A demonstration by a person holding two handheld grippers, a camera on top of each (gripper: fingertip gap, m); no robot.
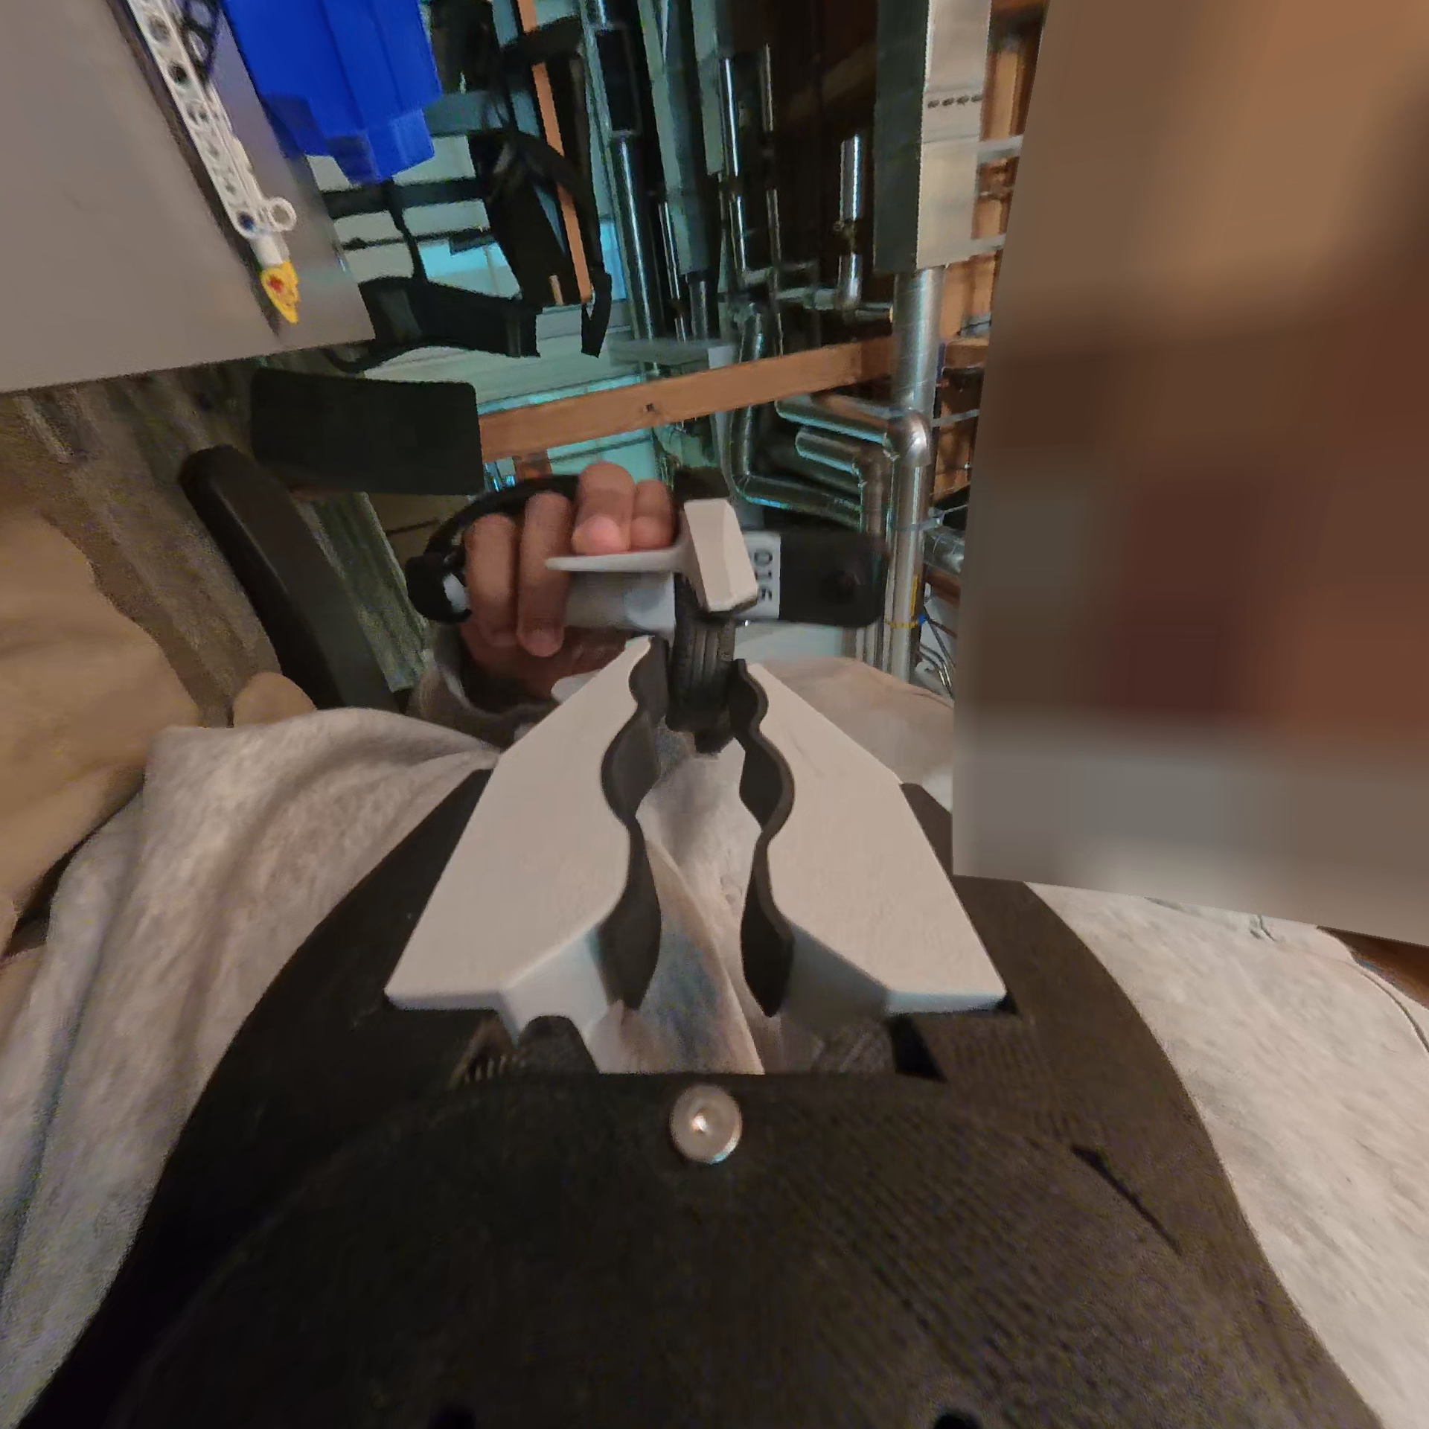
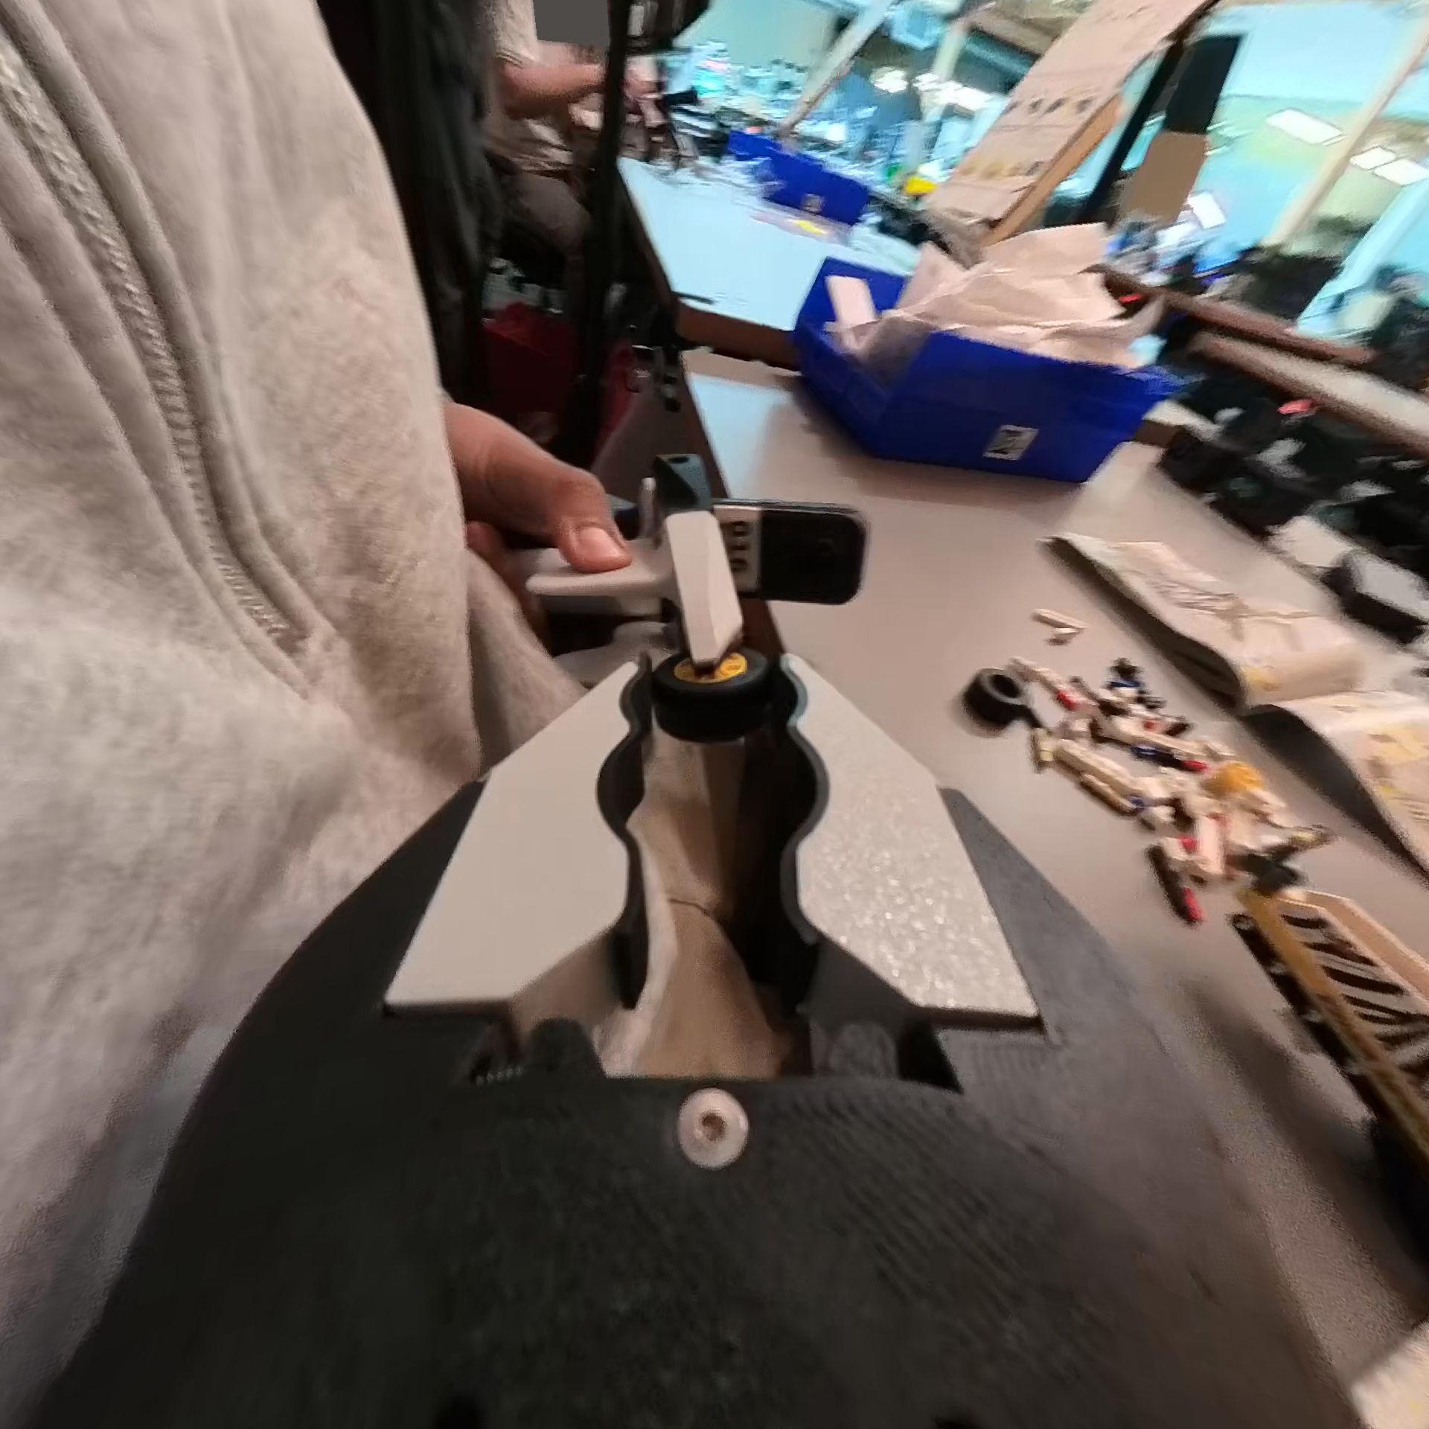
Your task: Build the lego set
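A black tyre (image 2: 710, 705) w/ yellow hub is gripped at the tips of the right gripper (image 2: 711, 700); the left gripper (image 1: 700, 696) is clamped on the same tyre; loose Lego pieces (image 2: 1144, 765) are scattered on the counter (image 2: 912, 619), right of the tyre, near a blue bin (image 2: 966, 402).

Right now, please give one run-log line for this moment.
left gripper: shut on wheel | right gripper: shut on wheel | loose pieces: on table

The right tool (image 2: 707, 700) pinches a small black wheel (image 2: 710, 702) with a yellow middle. The left tool (image 2: 707, 619) touches the wheel's top. A pile of small pieces (image 2: 1144, 762) lies on the grey table (image 2: 912, 619), near a blue bin (image 2: 966, 394).
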